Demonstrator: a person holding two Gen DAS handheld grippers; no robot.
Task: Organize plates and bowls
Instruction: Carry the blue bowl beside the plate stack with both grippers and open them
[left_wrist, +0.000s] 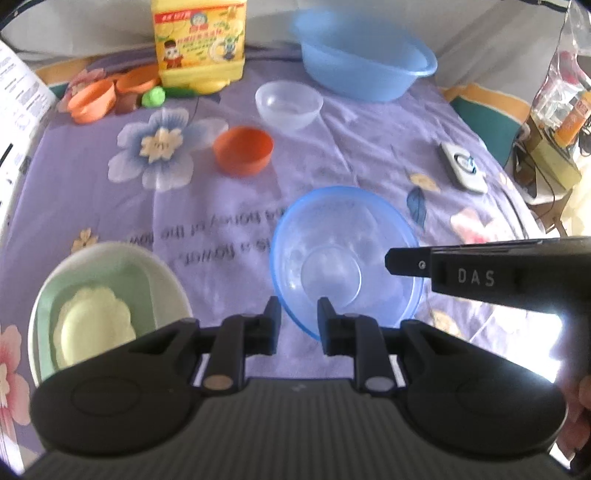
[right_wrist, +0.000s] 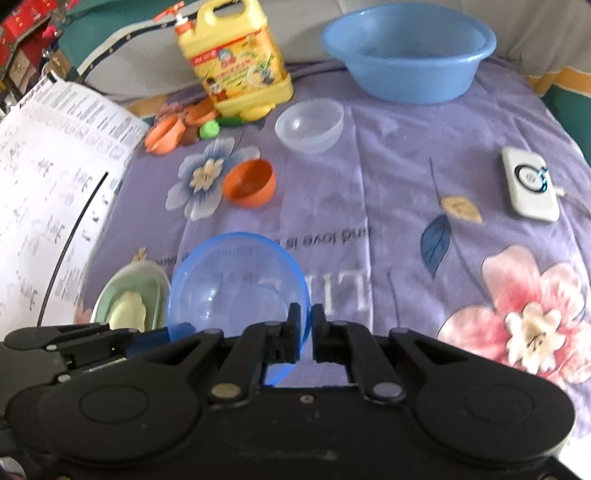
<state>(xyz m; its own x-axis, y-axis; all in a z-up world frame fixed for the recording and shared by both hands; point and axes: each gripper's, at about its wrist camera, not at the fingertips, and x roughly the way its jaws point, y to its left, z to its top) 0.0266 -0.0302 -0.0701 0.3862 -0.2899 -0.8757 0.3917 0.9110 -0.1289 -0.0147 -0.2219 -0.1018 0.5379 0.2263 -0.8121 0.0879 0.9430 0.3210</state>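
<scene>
A clear blue bowl (left_wrist: 347, 258) sits on the purple flowered cloth, close in front of both grippers. My left gripper (left_wrist: 298, 314) straddles its near rim, jaws a little apart and not pressing it. My right gripper (right_wrist: 306, 320) is shut on the blue bowl's (right_wrist: 236, 284) right rim; it enters the left wrist view from the right (left_wrist: 406, 260). An orange bowl (left_wrist: 243, 149) and a clear bowl (left_wrist: 289, 103) stand farther back. A green dish (left_wrist: 107, 295) holding a pale yellow piece lies at the near left.
A big blue basin (left_wrist: 365, 62) and a yellow detergent jug (left_wrist: 199, 44) stand at the back. Orange cups (left_wrist: 92, 99) and a green cap (left_wrist: 154, 96) lie at the back left. A white device (left_wrist: 463, 170) lies at the right. A printed sheet (right_wrist: 48, 192) lies at the left.
</scene>
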